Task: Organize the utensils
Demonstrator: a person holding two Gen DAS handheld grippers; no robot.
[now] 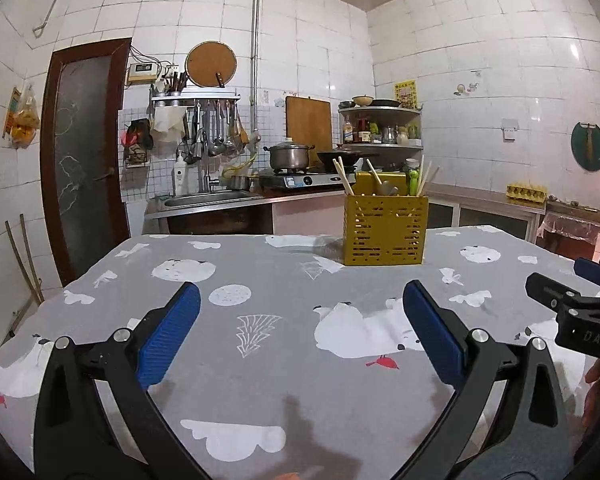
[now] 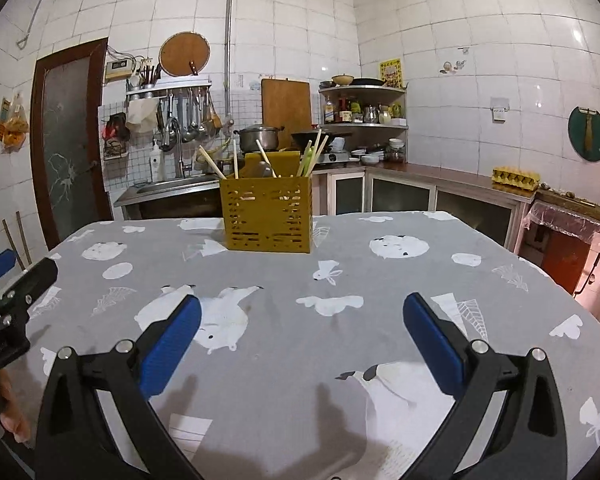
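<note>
A yellow slotted utensil holder [image 1: 385, 230] stands on the far side of the table; it also shows in the right wrist view [image 2: 266, 215]. Chopsticks [image 1: 343, 177] and a spoon stick up out of it, as do pale chopsticks [image 2: 310, 157] in the right wrist view. My left gripper [image 1: 302, 300] is open and empty, low over the grey tablecloth, well short of the holder. My right gripper [image 2: 302, 312] is open and empty too, beside the left one. The right gripper's fingertip shows at the right edge of the left wrist view [image 1: 540, 286].
The table [image 1: 260, 380] wears a grey cloth with white animal prints. Behind it are a sink [image 1: 212, 199], a stove with a pot [image 1: 290, 156], corner shelves [image 1: 380, 128] and a counter with an egg tray [image 1: 526, 192]. A door [image 1: 84, 160] is at left.
</note>
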